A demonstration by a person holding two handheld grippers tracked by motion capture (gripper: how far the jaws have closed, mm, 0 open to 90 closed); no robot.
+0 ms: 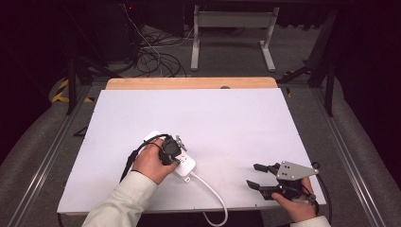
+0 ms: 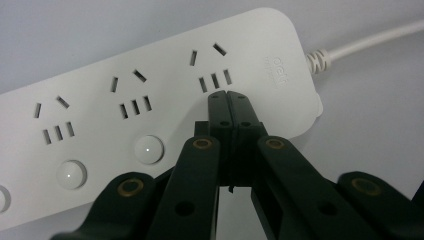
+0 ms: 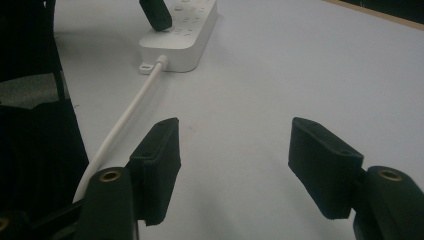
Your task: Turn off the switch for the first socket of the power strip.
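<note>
A white power strip [image 1: 185, 164] lies on the white table near its front left, with a white cable [image 1: 213, 194] running off the front edge. My left gripper [image 1: 176, 152] is shut, and its tips [image 2: 227, 96] press down on the strip [image 2: 150, 100] just below the socket nearest the cable end. Round white buttons [image 2: 149, 149] sit beside each socket. My right gripper [image 1: 255, 176] stands open near the front right of the table with nothing between its fingers [image 3: 160, 160]. The strip [image 3: 180, 35] and cable [image 3: 125, 120] lie ahead of it.
The white board [image 1: 213, 123] rests on a wooden tabletop whose far edge [image 1: 189, 83] shows. Beyond it stand a white frame [image 1: 231, 28] and loose black cables [image 1: 151, 56] on the floor. Metal rails [image 1: 52, 151] run along both sides.
</note>
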